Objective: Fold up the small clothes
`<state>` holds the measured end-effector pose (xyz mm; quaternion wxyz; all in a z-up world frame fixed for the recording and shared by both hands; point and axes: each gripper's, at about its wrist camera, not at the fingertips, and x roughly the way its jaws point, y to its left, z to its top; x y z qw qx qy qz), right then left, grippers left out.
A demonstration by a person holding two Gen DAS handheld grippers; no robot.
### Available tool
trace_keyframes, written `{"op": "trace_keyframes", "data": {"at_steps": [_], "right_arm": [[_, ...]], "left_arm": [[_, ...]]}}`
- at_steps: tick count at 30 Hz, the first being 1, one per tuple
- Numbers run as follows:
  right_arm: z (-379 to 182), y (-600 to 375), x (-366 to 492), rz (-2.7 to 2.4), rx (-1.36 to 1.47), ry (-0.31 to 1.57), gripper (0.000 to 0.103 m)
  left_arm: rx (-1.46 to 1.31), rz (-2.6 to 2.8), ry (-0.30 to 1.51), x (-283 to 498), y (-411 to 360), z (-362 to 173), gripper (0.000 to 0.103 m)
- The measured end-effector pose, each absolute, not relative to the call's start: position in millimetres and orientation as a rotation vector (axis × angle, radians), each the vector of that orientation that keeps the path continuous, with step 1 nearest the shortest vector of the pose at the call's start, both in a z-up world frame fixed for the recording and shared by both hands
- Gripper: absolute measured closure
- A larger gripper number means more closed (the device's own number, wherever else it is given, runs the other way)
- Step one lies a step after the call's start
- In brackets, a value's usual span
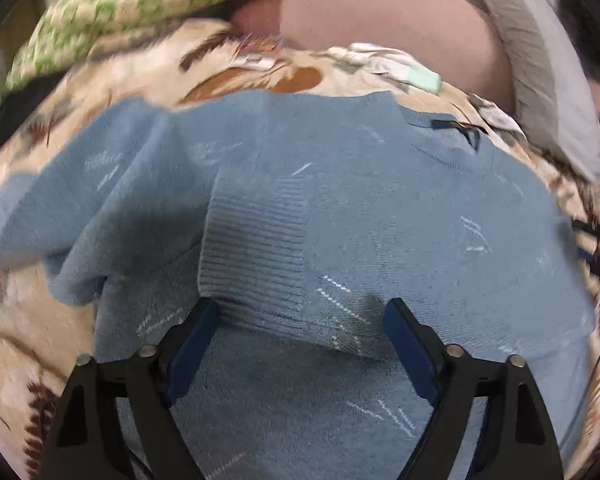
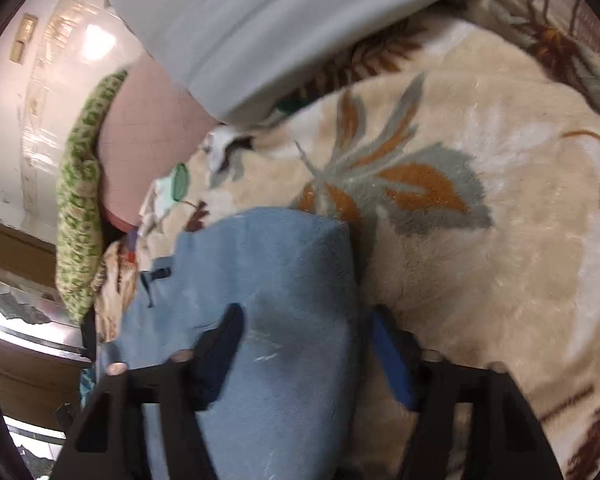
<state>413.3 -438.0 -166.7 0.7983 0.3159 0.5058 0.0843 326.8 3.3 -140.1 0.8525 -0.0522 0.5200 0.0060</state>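
Observation:
A small blue knit sweater lies spread on a cream floral blanket. One sleeve with a ribbed cuff is folded across the body. My left gripper is open just above the sweater, its jaws either side of the cuff's end, holding nothing. In the right wrist view the sweater shows as a raised fold on the blanket. My right gripper is open, its jaws standing either side of that fold without pinching it.
A green-patterned cloth and a pink cushion lie beyond the sweater. A grey pillow lies at the blanket's far side. Small white and mint clothes sit near the sweater's far edge.

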Motion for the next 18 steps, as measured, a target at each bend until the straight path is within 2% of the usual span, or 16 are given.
{"op": "trace_keyframes", "data": {"at_steps": [1,2,3,5,7,8,10,12,13,14,15,16,17,18], "right_arm": [[-166.0,-432.0,419.0,0.183,0.667,1.085,0.046],[-165.2,-429.5,423.2,0.182,0.639,1.088,0.053],[-163.9,-427.1,426.8,0.162,0.596,1.104,0.07],[-158.1,-421.5,433.2,0.094,0.51,1.115,0.09],[-136.4,-412.4,429.0,0.014,0.352,1.043,0.094],[-125.2,-406.6,422.9,-0.019,0.274,0.995,0.101],[-130.1,-406.9,424.3,-0.091,0.194,1.007,0.101],[-154.9,-426.6,429.0,-0.086,0.313,1.098,0.098],[-152.0,-438.7,418.8,-0.071,0.376,1.048,0.097],[-147.6,-445.9,409.7,-0.07,0.407,1.011,0.087],[-139.5,-454.1,396.4,-0.049,0.463,0.983,0.057],[-135.4,-458.1,388.6,-0.021,0.501,0.985,0.033],[-129.7,-463.4,375.0,0.028,0.567,0.978,0.014],[-126.2,-464.9,365.7,0.073,0.602,0.975,0.014]], "left_arm": [[-0.091,0.013,1.098,326.8,0.2,-140.7,0.013],[-0.065,0.016,1.095,326.8,-3.2,-142.3,0.012],[-0.05,0.022,1.09,326.6,-5.7,-143.5,0.011],[-0.04,0.029,1.083,327.6,-8.5,-145.2,0.01],[-0.025,0.028,1.082,329.6,-10.5,-147.9,0.007],[-0.017,0.028,1.078,329.2,-11.2,-148.7,0.006],[-0.013,0.036,1.075,330.1,-11.8,-149.9,0.004],[-0.009,0.038,1.077,329.7,-12.3,-149.5,0.004],[-0.007,0.035,1.08,329.1,-12.1,-149.1,0.003],[-0.008,0.03,1.087,329.7,-11.3,-148.8,0.003],[-0.007,0.028,1.091,329.1,-10.3,-148.4,0.002],[-0.005,0.027,1.092,329.5,-10.5,-148.5,0.002],[-0.005,0.026,1.091,329.0,-10.6,-148.6,0.002],[-0.004,0.024,1.088,328.6,-10.7,-148.7,0.002]]}}
